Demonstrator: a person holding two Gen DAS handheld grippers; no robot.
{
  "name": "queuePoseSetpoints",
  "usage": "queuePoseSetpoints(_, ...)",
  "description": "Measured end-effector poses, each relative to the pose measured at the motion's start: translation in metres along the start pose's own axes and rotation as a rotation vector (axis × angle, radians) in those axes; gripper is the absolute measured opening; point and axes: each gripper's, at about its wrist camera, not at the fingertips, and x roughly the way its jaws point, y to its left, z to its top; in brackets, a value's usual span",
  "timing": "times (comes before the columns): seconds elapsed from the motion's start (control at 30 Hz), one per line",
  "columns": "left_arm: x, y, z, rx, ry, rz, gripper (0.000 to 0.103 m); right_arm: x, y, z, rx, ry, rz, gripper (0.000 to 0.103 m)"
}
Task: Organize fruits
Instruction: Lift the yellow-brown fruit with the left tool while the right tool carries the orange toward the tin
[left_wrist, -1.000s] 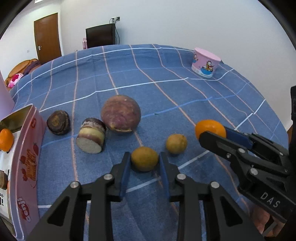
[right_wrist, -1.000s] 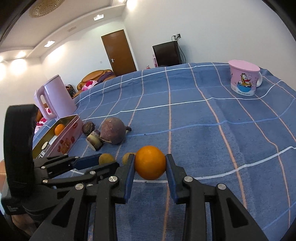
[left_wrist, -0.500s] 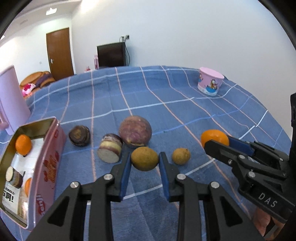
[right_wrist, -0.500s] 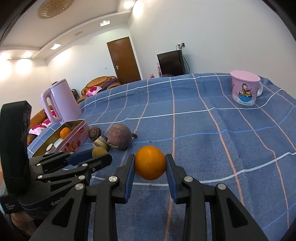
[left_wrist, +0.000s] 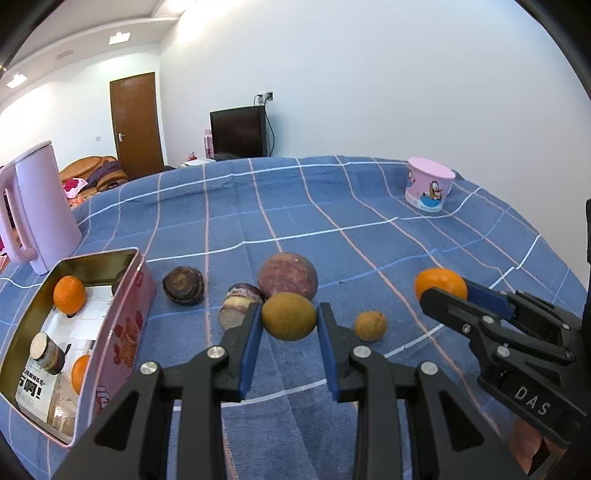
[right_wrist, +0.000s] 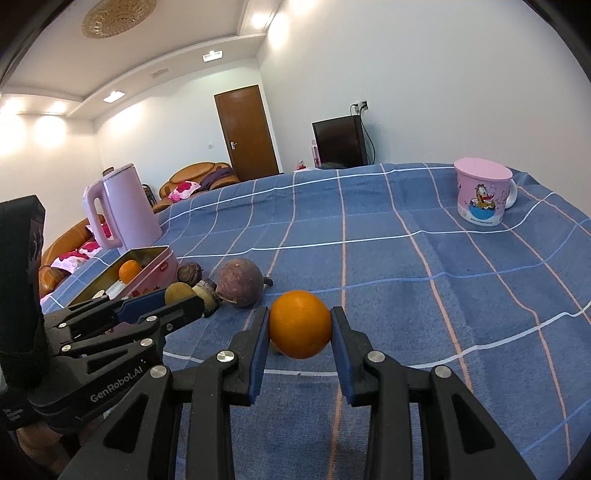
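The left gripper (left_wrist: 289, 325) has lifted its yellow-brown fruit (left_wrist: 289, 315) off the blue checked cloth (left_wrist: 332, 240) — jaws clamped on it. The right gripper (right_wrist: 300, 334) grips an orange (right_wrist: 300, 324) near the table's front edge, beside the pink tin (left_wrist: 122, 325).

Black tool (left_wrist: 289, 332) — blue pads (left_wrist: 249, 347), silver screws.

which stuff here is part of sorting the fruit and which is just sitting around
Job: tin box, yellow-brown fruit in left claw, orange in right claw, loose fruits near large purple fruit.
Idle: pink kettle, cartoon mug.
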Motion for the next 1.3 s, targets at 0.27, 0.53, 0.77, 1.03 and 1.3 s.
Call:
queuePoseSetpoints(0.27,-0.007,0.003,-0.001,-0.011,-0.034,0.014,0.032,-0.004,0.002,-0.001,-0.013,-0.026,-0.019,0.034)
queuePoseSetpoints(0.53,-0.013,0.006,-0.002,-0.031,-0.062,0.021,0.032,-0.009,0.005,-0.002,-0.029,-0.054,-0.04,0.034)
queuePoseSetpoints(0.77,-0.019,0.009,-0.003,-0.043,-0.089,0.035,0.032,-0.013,0.008,-0.002,-0.046,-0.078,-0.057,0.034)
queuePoseSetpoints(1.03,-0.023,0.01,-0.004,-0.052,-0.115,0.046,0.032,-0.017,0.011,-0.003,-0.063,-0.097,-0.072,0.034)
queuePoseSetpoints(1.3,-0.027,0.011,-0.005,-0.054,-0.136,0.057,0.032,-0.021,0.012,-0.004,-0.066,-0.117,-0.08,0.034)
